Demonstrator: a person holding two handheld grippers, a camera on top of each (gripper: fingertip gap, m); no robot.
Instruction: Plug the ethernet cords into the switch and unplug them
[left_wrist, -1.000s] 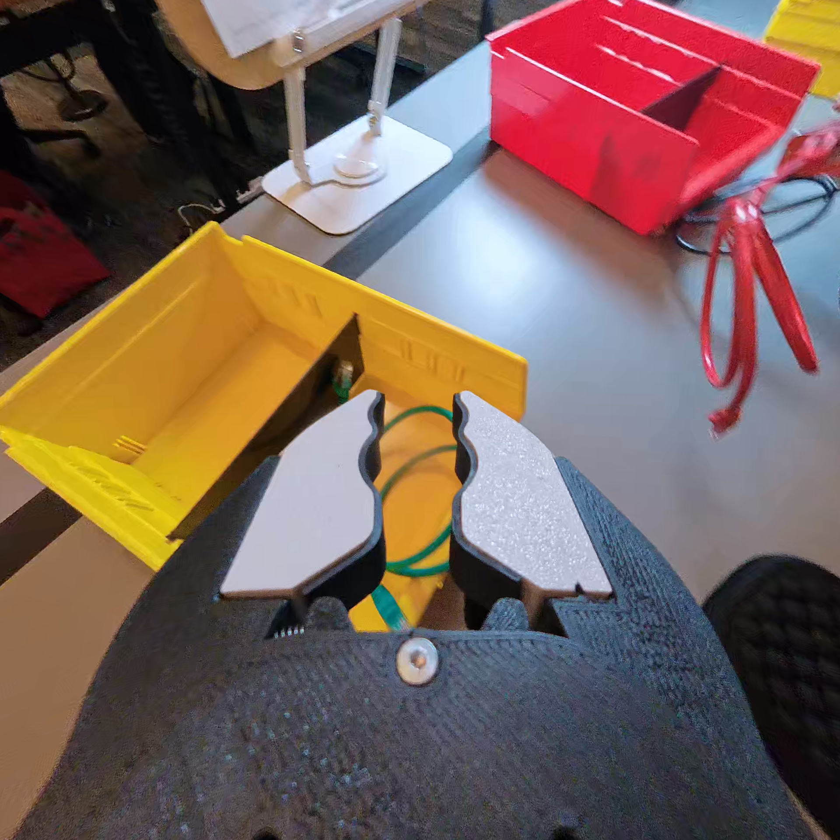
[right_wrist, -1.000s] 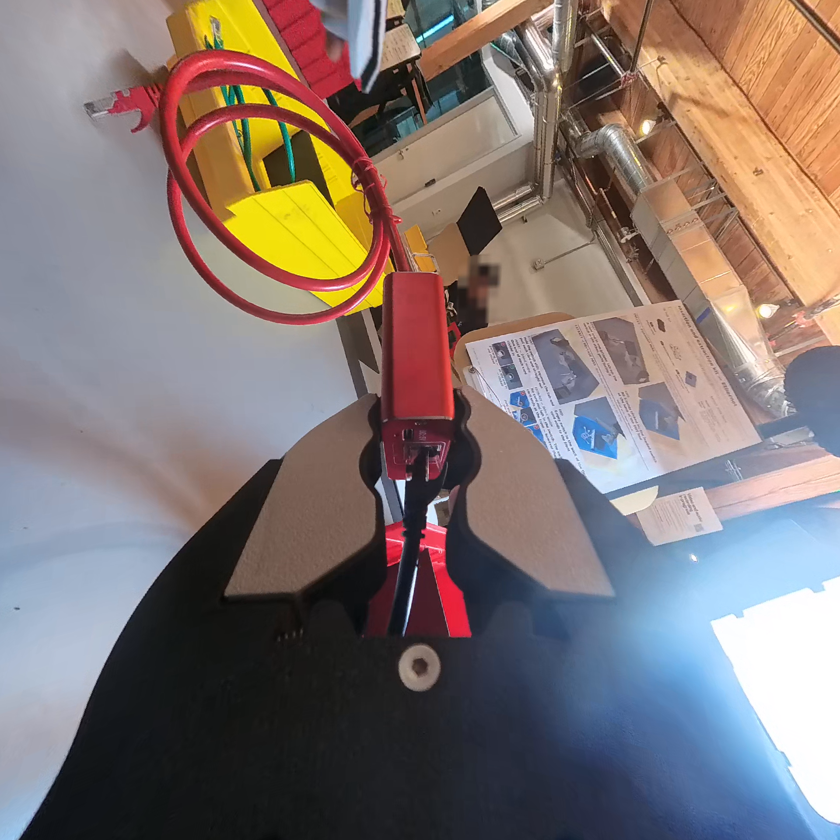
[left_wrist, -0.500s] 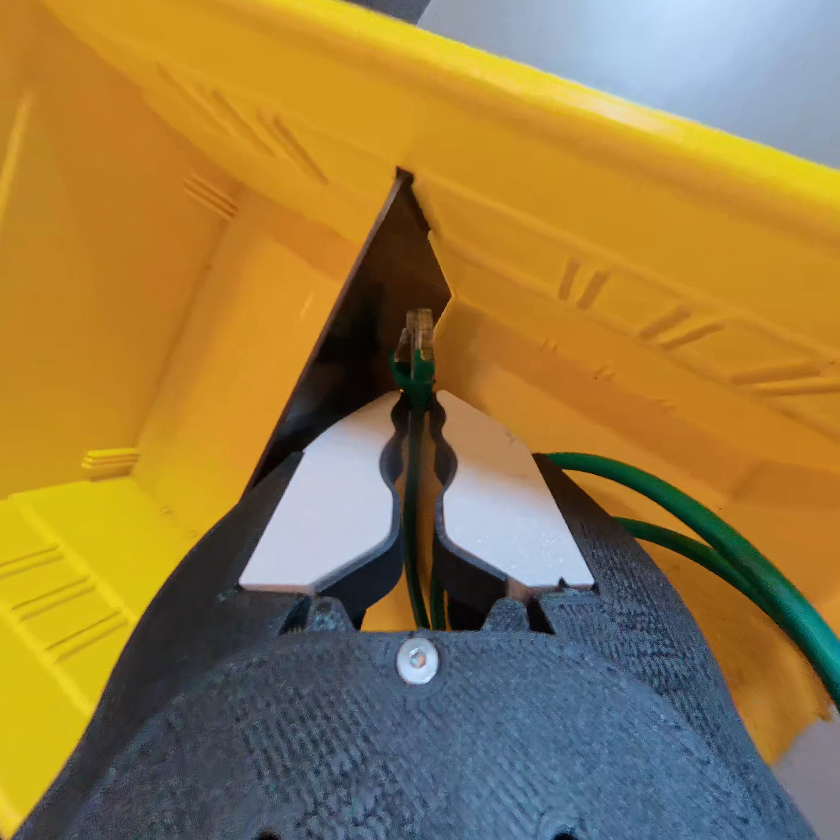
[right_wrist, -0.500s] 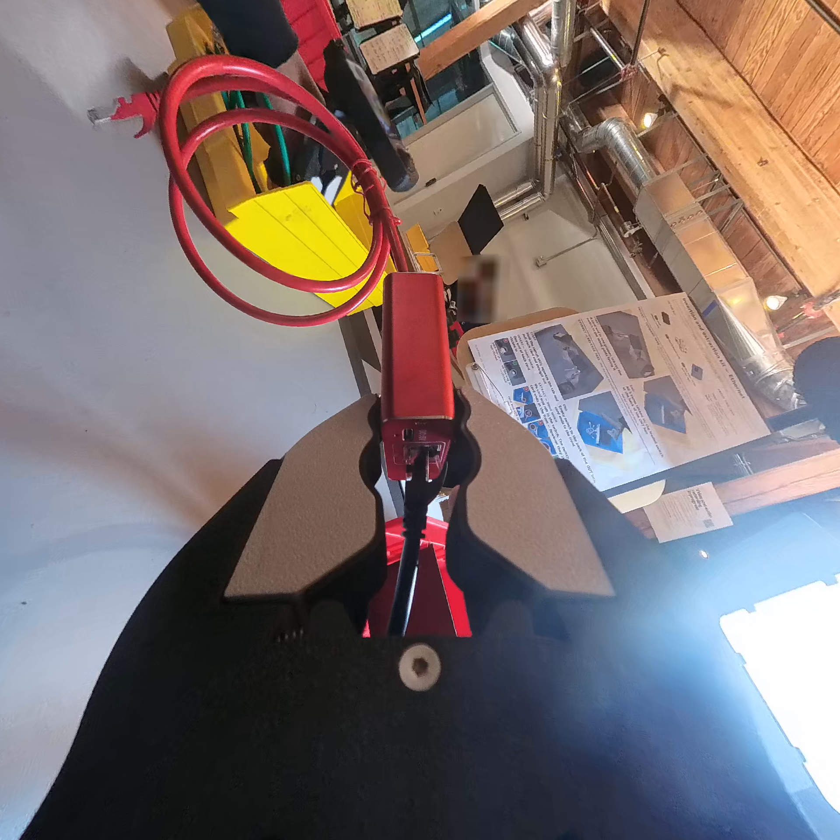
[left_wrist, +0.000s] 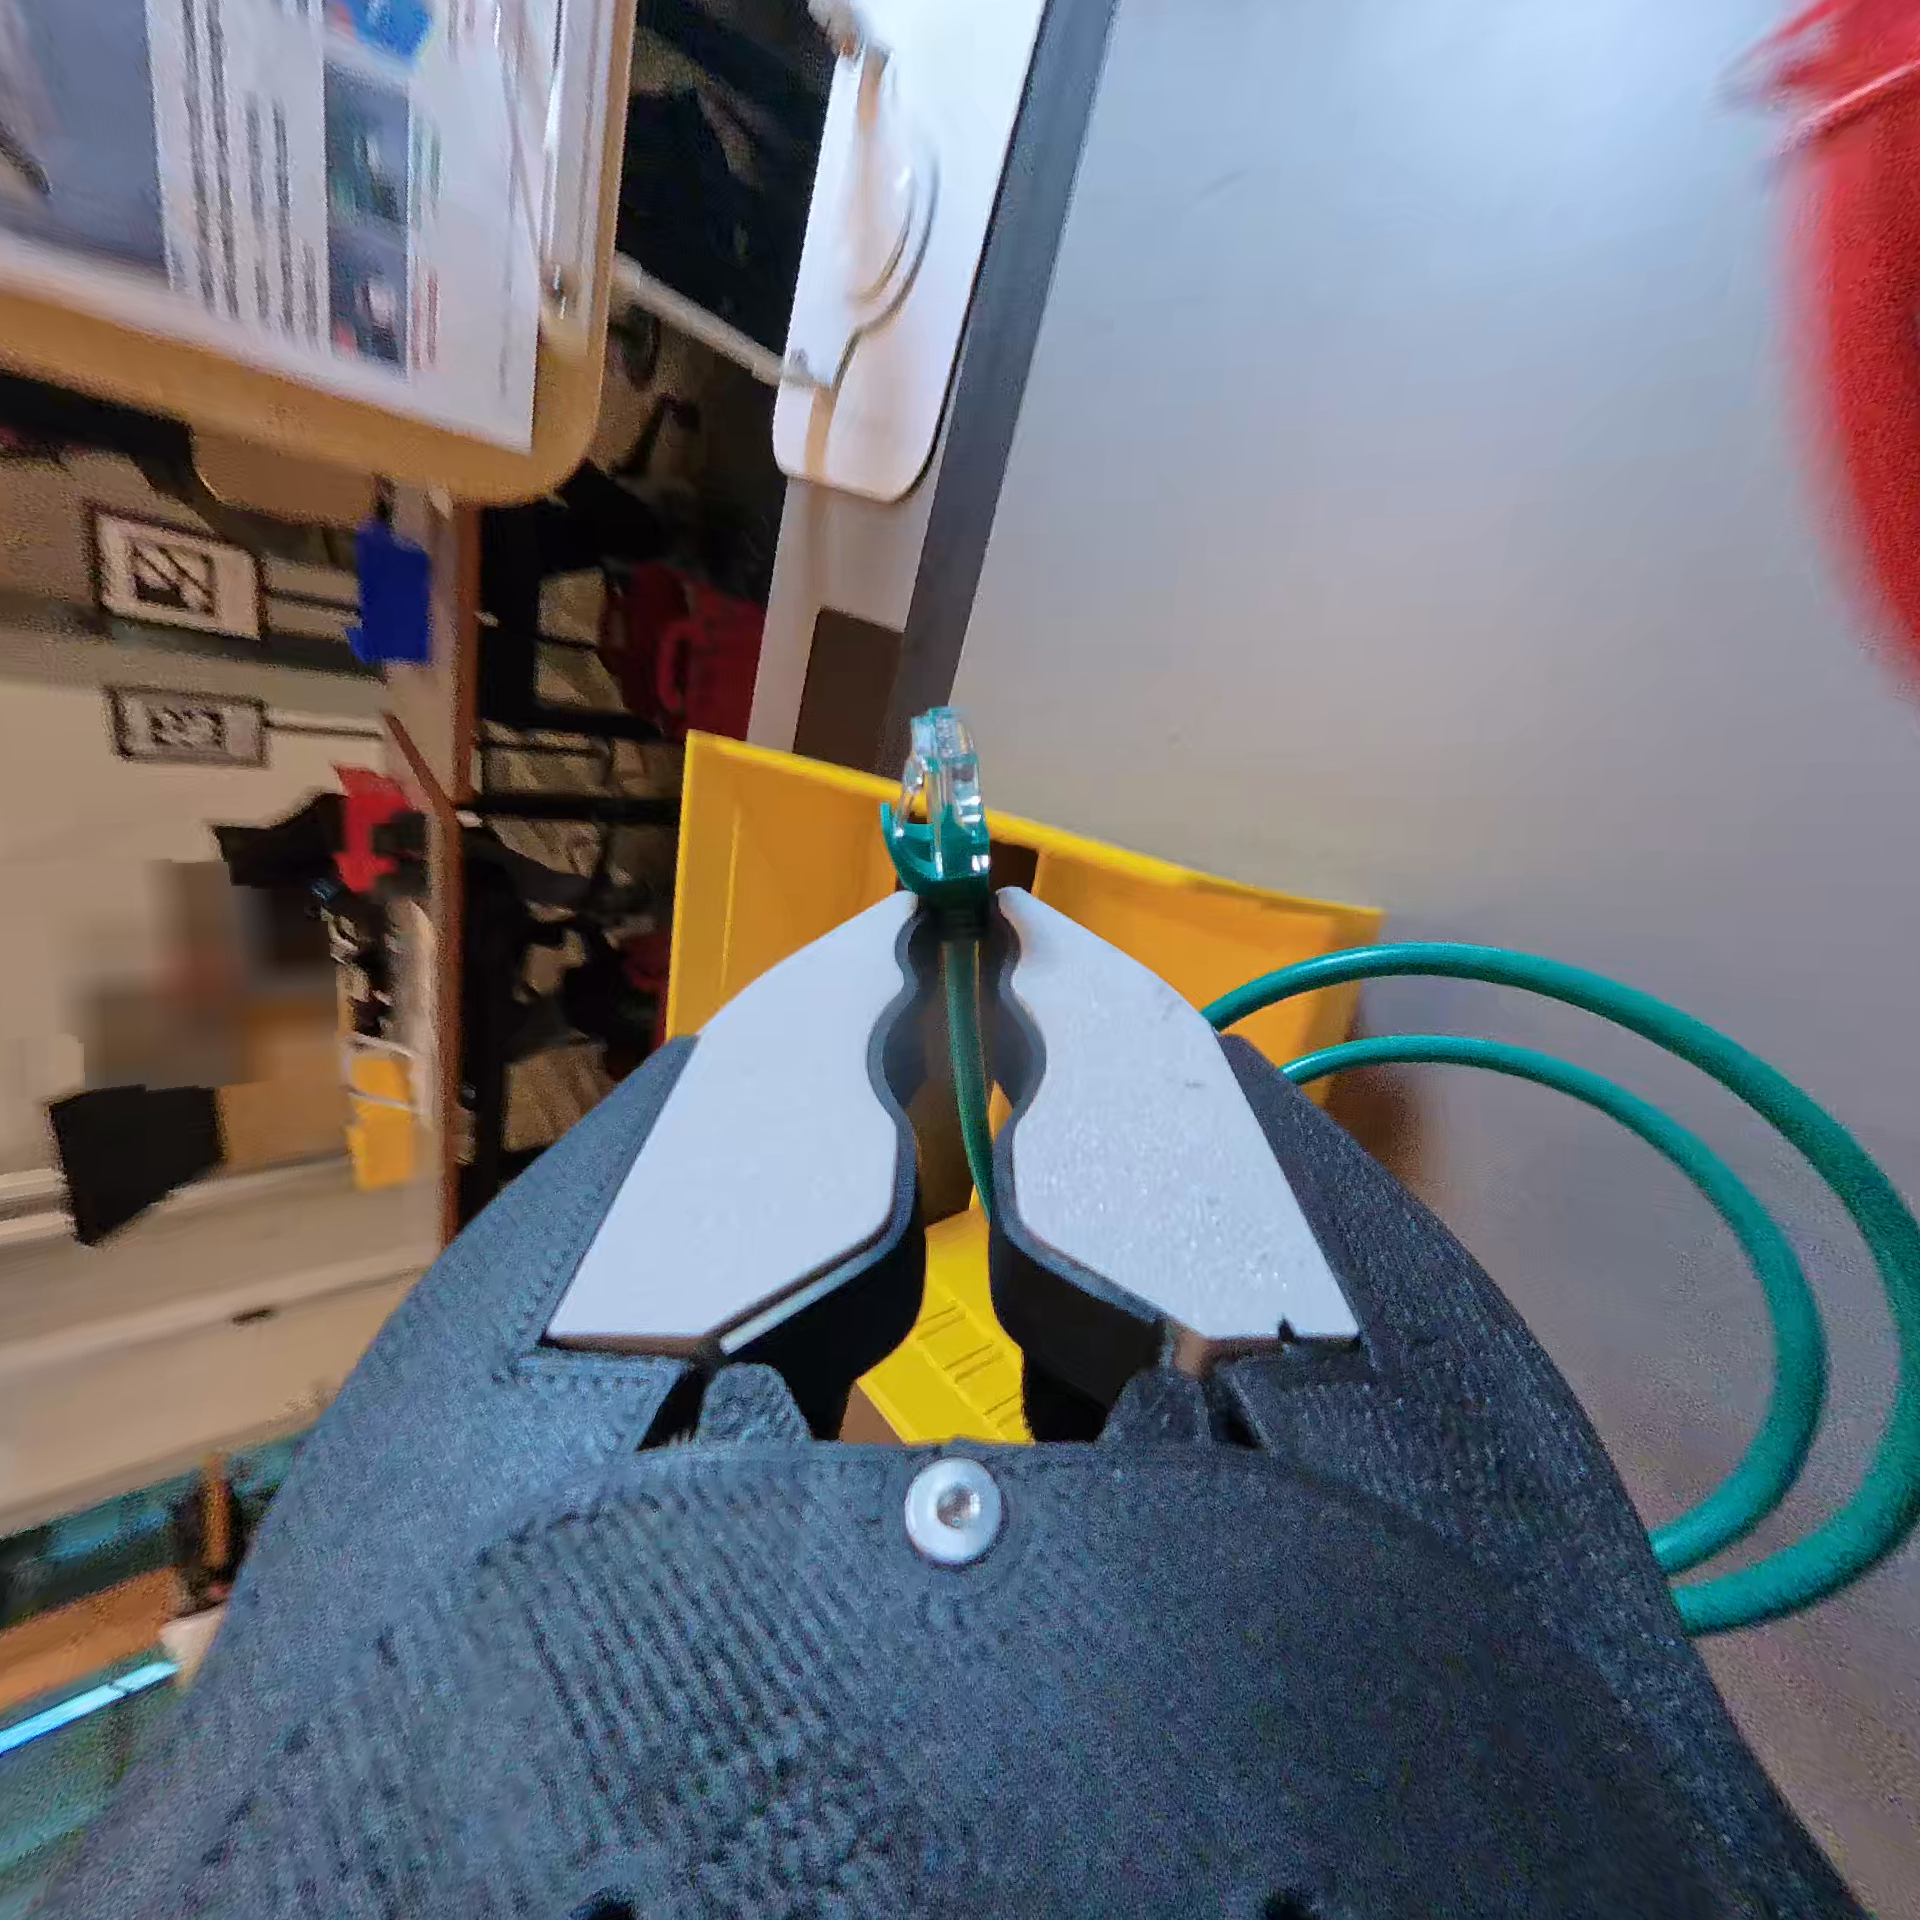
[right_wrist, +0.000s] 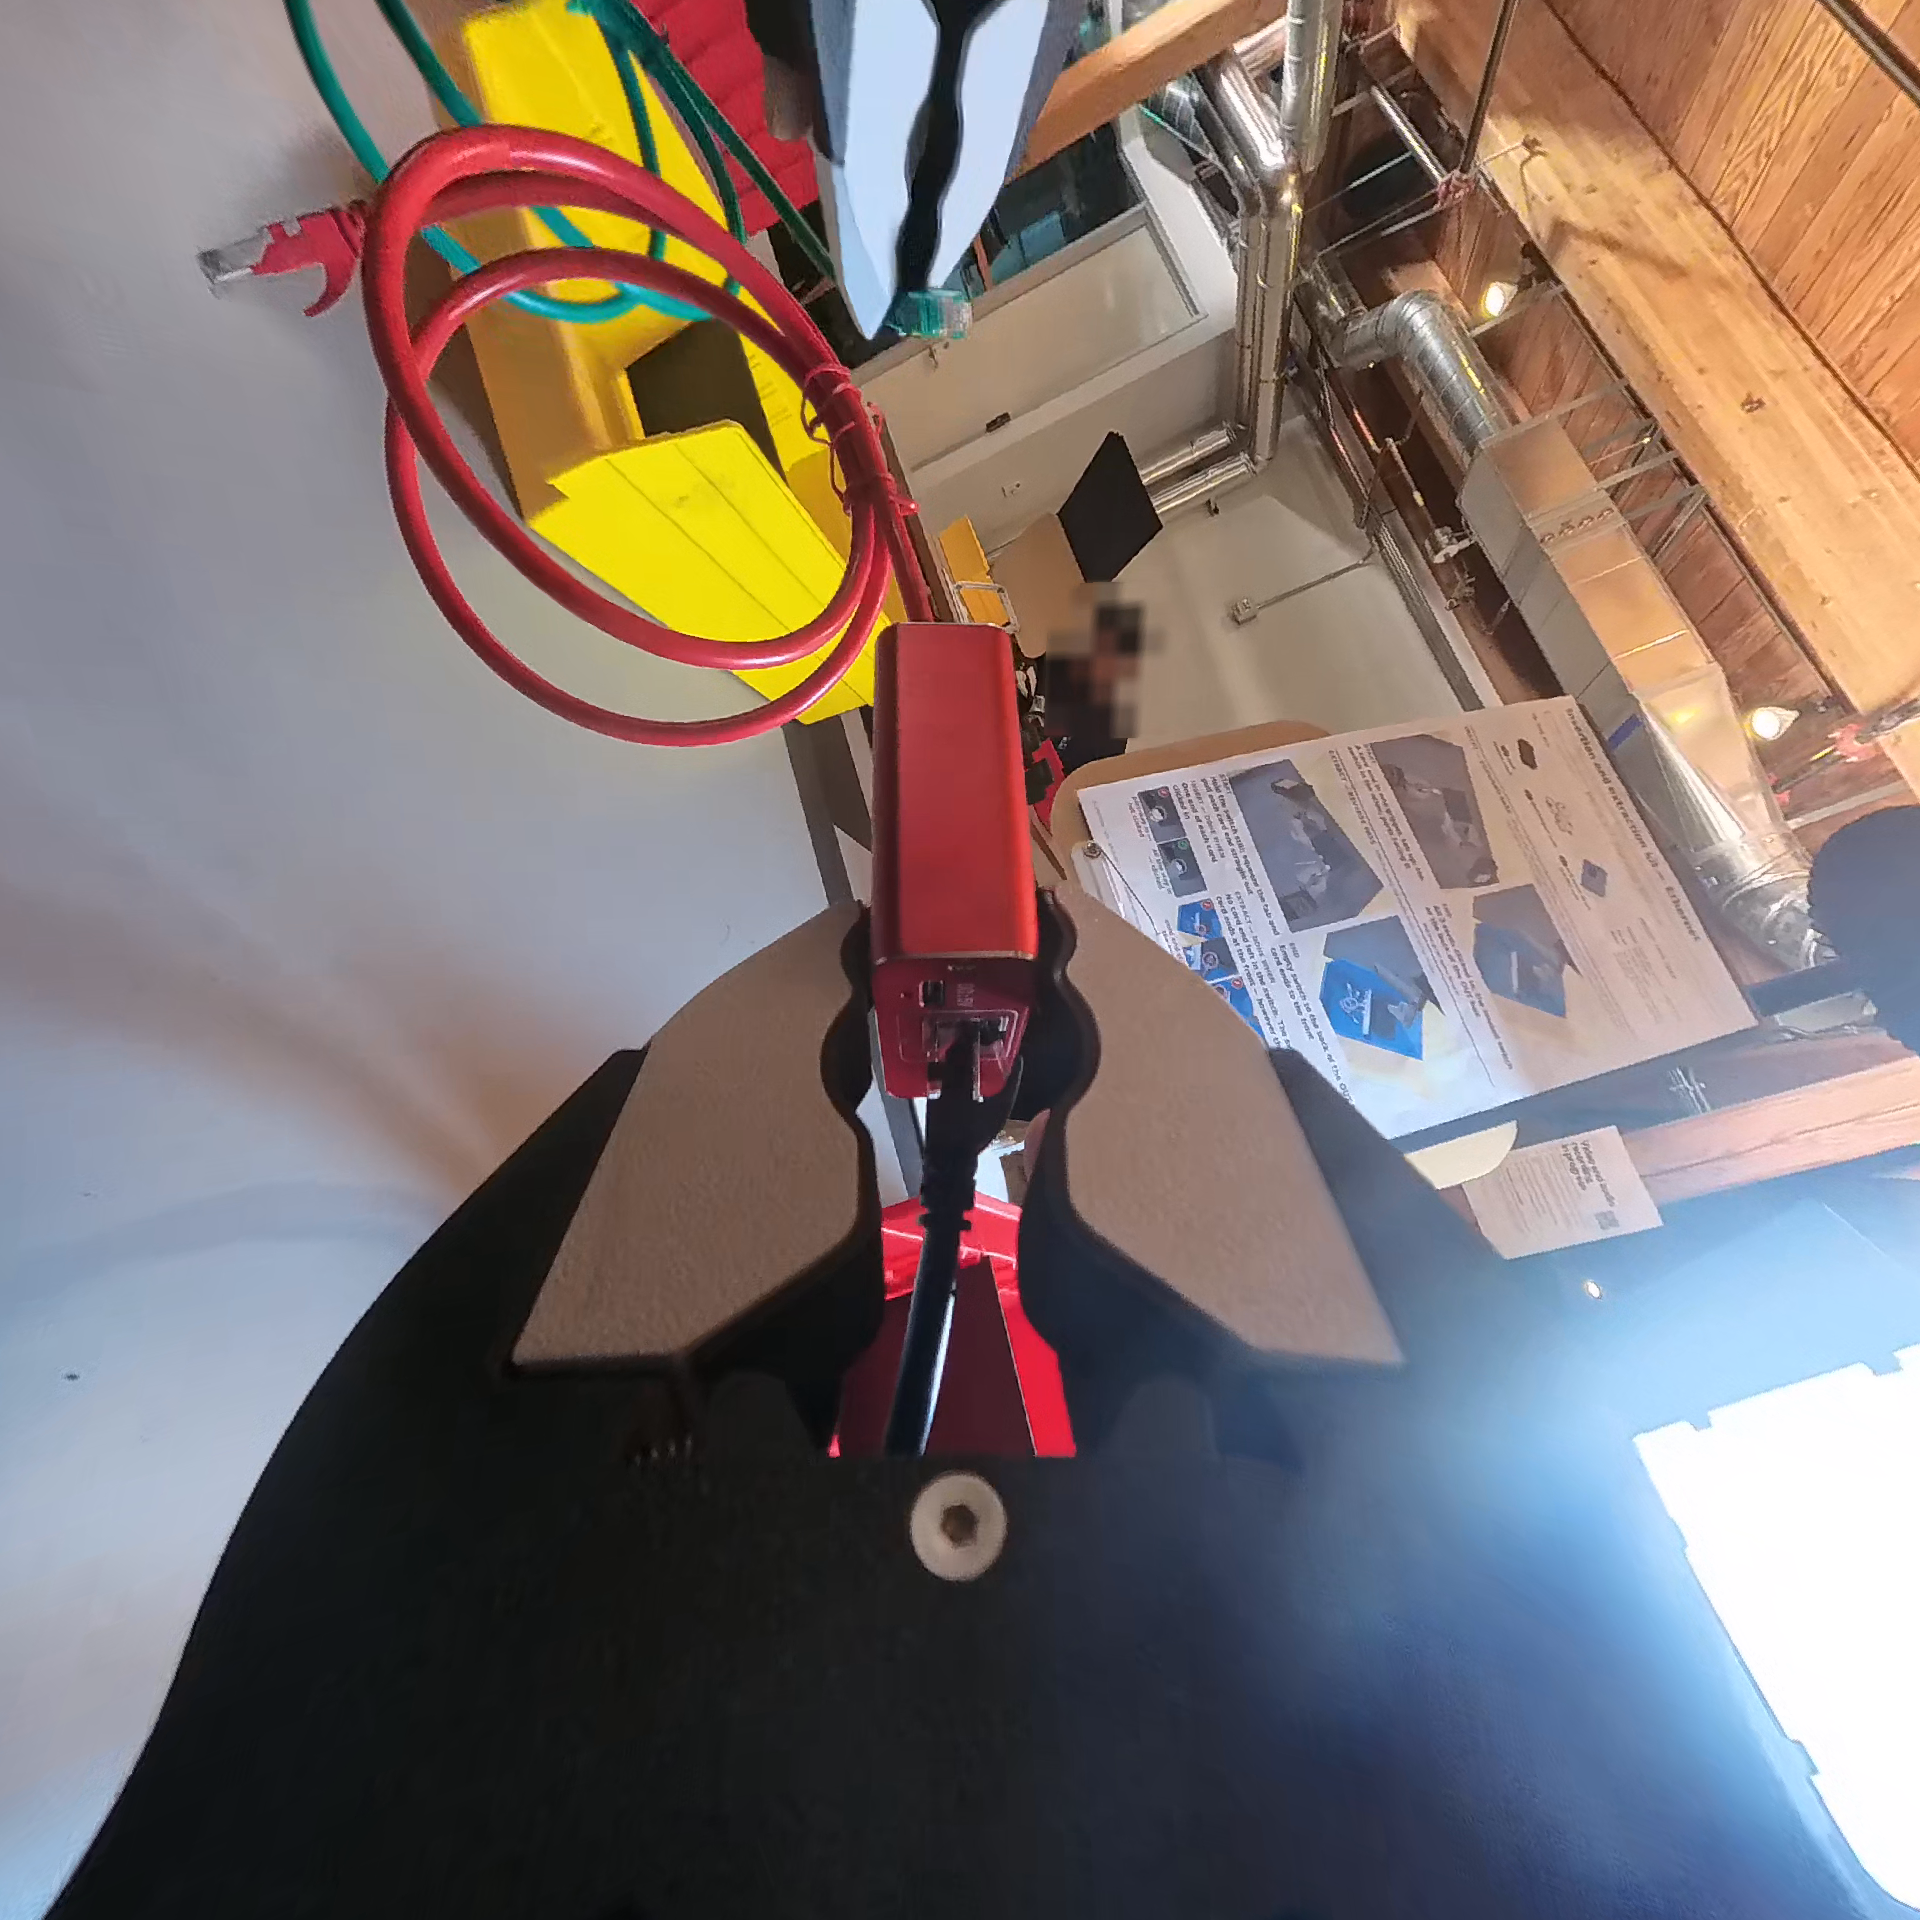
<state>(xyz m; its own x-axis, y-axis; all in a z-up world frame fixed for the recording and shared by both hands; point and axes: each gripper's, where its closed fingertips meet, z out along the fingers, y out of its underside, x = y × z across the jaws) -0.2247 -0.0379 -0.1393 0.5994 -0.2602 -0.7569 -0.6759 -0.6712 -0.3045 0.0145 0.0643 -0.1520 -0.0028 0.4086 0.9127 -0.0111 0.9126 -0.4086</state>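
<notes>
Nearest the left wrist camera, the left gripper is clamped narrow on the green ethernet cord just behind its boot, so the clear plug juts beyond the fingertips; half a second ago that plug was still down inside the yellow bin, which now sits behind and below the fingers, so the cord has been lifted free and looks ready to be carried to a port. Its slack loops out to the gripper's right over the grey table. In the right wrist view, the right gripper grips the red switch as before, with a black cable plugged into the near end face. Beyond its tip hangs a coiled red ethernet cord, one end seemingly at the switch's far end, the free plug lying on the table. The ports facing the left gripper are hidden, and the farther background is motion-blurred.
</notes>
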